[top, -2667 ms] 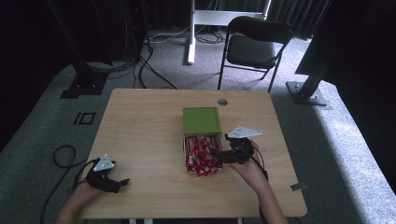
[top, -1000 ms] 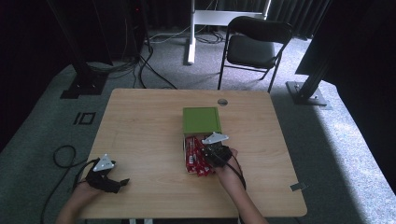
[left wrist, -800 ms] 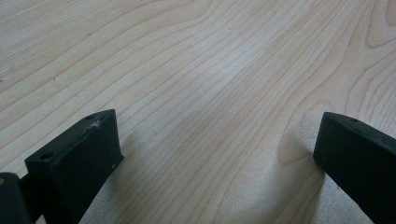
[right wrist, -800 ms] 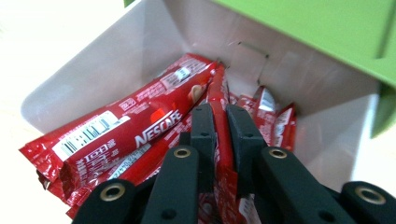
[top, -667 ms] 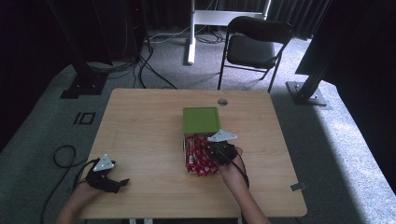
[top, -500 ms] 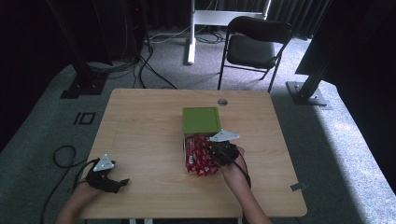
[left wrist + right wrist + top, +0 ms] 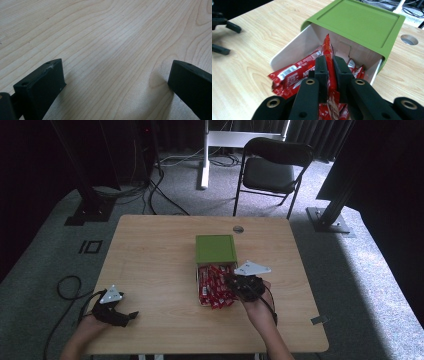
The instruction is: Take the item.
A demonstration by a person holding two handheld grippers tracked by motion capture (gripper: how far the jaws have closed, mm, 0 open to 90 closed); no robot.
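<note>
A green box point(image 7: 215, 249) lies mid-table with its white drawer point(image 7: 294, 47) pulled out toward me, full of several red snack packets point(image 7: 212, 285). My right gripper point(image 7: 330, 66) is shut on one red packet point(image 7: 329, 51), which stands on edge between the jaws above the drawer point(image 7: 199, 285). In the high view the right gripper point(image 7: 235, 281) sits at the drawer's right side. My left gripper point(image 7: 131, 316) rests near the table's front left, open, with bare wood between its fingers point(image 7: 41, 83).
The wooden table point(image 7: 150, 250) has a round cable hole point(image 7: 238, 229) behind the box. A folding chair point(image 7: 272, 167) and stand bases are on the floor beyond. A cable point(image 7: 67, 287) trails off the table's left edge.
My right gripper moved left from beside the drawer onto the packets and shut on one, then drew slightly right. The left gripper stayed put.
</note>
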